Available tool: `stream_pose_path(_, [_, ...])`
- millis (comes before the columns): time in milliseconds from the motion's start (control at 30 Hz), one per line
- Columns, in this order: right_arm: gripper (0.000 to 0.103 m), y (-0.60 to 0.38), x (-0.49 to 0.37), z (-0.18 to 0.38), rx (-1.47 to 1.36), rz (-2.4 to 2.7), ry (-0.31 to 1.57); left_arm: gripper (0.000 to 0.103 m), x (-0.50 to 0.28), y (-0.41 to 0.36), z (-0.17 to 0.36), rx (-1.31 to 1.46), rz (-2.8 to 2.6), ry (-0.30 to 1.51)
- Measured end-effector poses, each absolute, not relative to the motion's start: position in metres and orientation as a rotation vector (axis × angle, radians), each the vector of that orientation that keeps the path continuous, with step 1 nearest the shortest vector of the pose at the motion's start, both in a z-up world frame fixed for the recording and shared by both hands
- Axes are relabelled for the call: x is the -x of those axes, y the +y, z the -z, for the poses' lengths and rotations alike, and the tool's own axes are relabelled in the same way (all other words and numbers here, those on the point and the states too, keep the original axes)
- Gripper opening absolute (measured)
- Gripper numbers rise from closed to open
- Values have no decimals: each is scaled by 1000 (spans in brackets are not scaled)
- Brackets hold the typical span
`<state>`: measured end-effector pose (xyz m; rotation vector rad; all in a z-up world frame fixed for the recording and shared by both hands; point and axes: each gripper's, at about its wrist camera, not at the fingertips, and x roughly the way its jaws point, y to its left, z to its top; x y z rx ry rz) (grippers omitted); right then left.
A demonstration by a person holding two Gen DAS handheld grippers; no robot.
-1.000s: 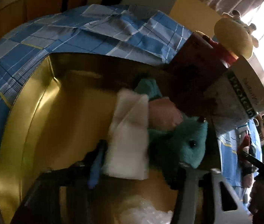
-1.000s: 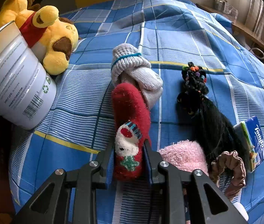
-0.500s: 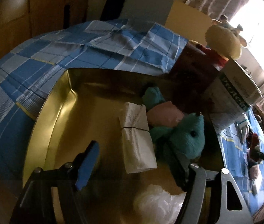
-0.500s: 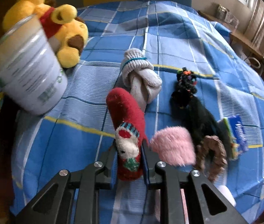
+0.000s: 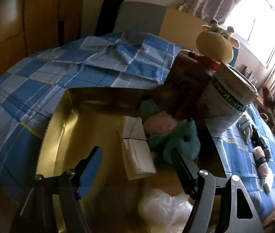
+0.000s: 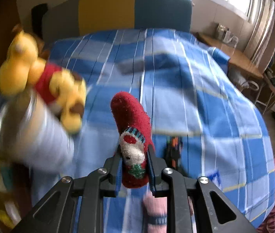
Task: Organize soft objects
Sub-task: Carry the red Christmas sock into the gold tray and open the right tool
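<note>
In the right wrist view the can (image 6: 34,136) and yellow bear (image 6: 46,81) are smeared by motion blur, so the can's label cannot be read. The pink sock (image 6: 155,209) is mostly hidden behind the right claw (image 6: 134,167) and cut by the bottom edge. In the left wrist view, the plastic bag (image 5: 160,209) is cut by the bottom edge, and the teal toy (image 5: 180,139) partly hides the pink bundle (image 5: 160,122)

"Protein" is printed in green letters down the side of the white canister (image 5: 227,104), at about two o'clock in the left wrist view; fainter grey lettering beside it cannot be read.
</note>
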<state>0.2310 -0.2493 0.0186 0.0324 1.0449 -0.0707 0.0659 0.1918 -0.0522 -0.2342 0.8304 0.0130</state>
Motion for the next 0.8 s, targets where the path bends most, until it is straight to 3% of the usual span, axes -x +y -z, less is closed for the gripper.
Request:
stream_pose_path(367, [21, -134, -324, -130, 96, -4, 803, 75, -58, 202, 46, 206, -47, 810])
stream_pose_path(800, [21, -20, -288, -148, 206, -334, 676, 76, -49, 206, 48, 199, -86, 808])
